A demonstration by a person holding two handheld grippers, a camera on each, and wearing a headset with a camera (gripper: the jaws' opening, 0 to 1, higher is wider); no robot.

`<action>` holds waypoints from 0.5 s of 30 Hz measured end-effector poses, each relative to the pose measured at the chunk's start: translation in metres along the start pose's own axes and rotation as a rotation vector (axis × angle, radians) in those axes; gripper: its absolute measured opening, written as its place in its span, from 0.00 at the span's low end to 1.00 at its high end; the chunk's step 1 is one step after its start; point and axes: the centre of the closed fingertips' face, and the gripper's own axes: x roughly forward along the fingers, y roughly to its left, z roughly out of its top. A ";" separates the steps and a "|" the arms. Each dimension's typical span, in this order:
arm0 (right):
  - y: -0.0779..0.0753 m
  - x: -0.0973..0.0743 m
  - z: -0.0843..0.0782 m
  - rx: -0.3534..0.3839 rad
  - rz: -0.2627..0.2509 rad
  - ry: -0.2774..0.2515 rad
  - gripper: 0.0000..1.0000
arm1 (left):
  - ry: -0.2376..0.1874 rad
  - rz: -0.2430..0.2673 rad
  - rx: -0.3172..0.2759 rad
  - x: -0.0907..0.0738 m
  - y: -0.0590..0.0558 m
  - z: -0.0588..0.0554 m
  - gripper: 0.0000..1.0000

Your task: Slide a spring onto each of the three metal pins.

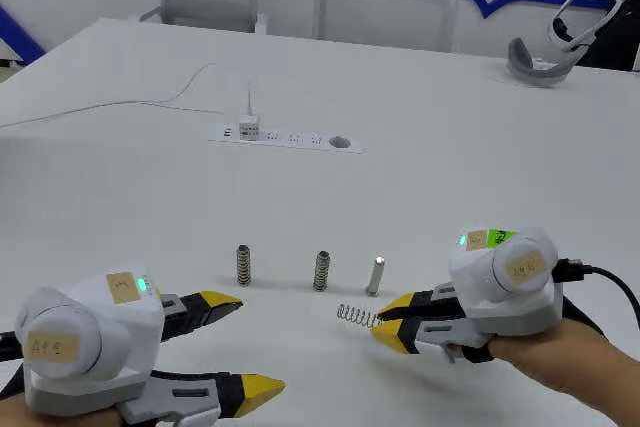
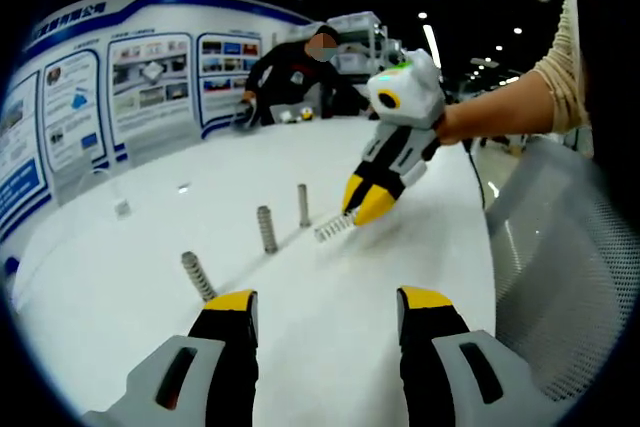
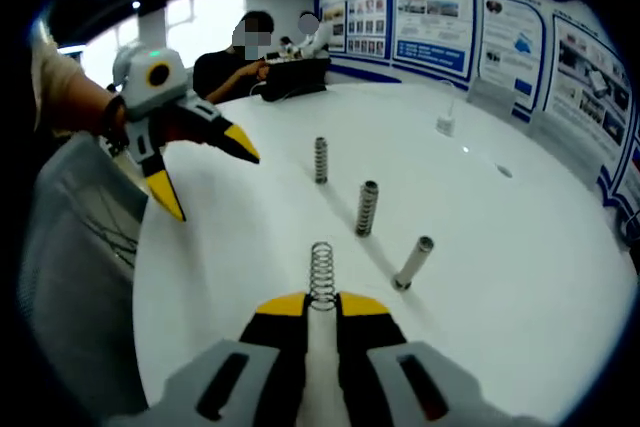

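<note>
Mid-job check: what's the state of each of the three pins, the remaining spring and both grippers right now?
Left pin: upright, spring on it.
Middle pin: upright, spring on it.
Right pin: upright, bare.
Third spring: gripped at one end, not yet on a pin.
Right gripper: shut on the third spring.
Left gripper: open, holding nothing.

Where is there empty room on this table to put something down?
The wide bare table between the power strip and the row of three pins is free, and so is the patch from the strip across to the grey headset. It is crowded in front of the pins, where the right gripper holds a spring and the open left gripper sits.
</note>
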 end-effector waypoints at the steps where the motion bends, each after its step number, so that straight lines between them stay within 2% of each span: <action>1: 0.002 0.000 0.002 -0.004 0.008 -0.001 0.12 | 0.003 -0.004 0.003 0.002 0.000 0.000 0.56; 15: 0.042 -0.002 0.023 -0.084 0.154 0.003 0.12 | 0.013 -0.059 0.063 0.019 -0.012 0.005 0.47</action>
